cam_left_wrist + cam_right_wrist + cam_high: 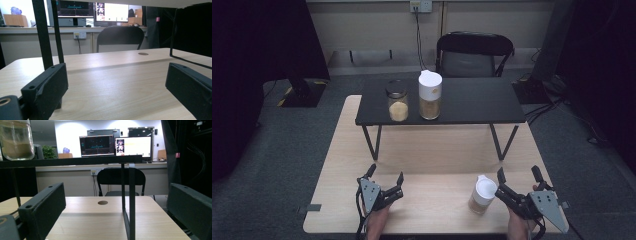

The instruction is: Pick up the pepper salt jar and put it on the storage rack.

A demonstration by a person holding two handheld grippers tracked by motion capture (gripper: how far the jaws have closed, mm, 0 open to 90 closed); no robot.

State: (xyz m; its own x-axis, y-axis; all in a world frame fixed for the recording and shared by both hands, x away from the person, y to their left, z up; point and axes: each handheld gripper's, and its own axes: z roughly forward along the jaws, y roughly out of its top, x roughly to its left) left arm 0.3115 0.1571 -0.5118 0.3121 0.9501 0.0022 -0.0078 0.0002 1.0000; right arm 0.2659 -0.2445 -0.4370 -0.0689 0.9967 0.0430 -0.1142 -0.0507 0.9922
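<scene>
Pale wooden desk [432,155] filling the frame's middle, black raised shelf [472,102] sitting across its upper part, left gripper [386,181] resting lower left with fingers apart on nothing, right gripper [518,175] lower right, fingers spread, white-lidded jar [483,195] standing just beside it.

A black folding chair [474,55] stands behind the light wooden worktop [432,150] on grey carpet [287,150]. A wall socket [420,6] sits on the beige wall above. Two lit monitors [116,145] glow on a far desk.
</scene>
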